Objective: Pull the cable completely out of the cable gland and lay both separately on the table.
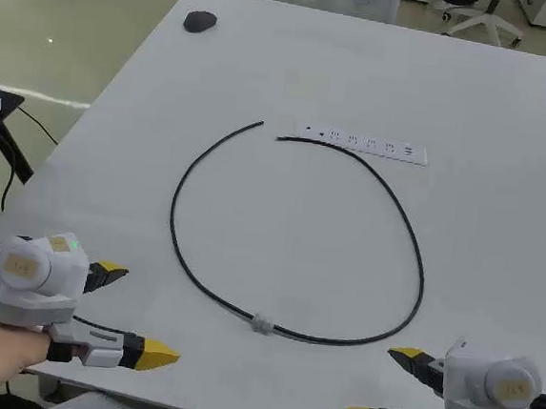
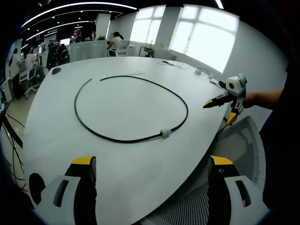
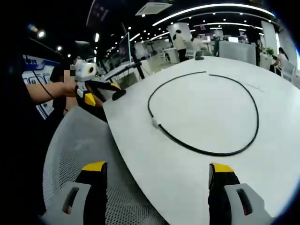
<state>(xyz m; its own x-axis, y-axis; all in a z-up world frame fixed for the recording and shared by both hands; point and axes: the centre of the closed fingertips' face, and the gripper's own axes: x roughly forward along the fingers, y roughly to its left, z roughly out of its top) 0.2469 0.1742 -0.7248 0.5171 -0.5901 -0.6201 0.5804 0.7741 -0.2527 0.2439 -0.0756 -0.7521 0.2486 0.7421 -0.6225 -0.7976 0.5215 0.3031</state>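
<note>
- One black cable lies in a wide, nearly closed loop on the white table. Its two free ends lie near each other but apart at the far side, by a white power strip.
- On the near side of the loop sits the small pale cable gland. The cable runs through it, so nothing is separated yet and the task looks to be at its start.
- The gland lies near the table's front edge, roughly between the two grippers (handy, since one could pin it while the other draws the cable).
- The left gripper hovers at the near left edge of the table, its jaws spread wide with nothing between them. Its own view looks across the loop, with the gland ahead and a little to the right.
- The right gripper hangs at the near right edge, its jaws likewise spread and empty, pointing inward toward the gland.
- Both seem held open and low because a grasp on either side of the gland is the likely next move.
- The pull may be long, since plenty of cable lies on each side of the gland.
- A dark mouse sits near the far left corner, well apart from the work.
</note>
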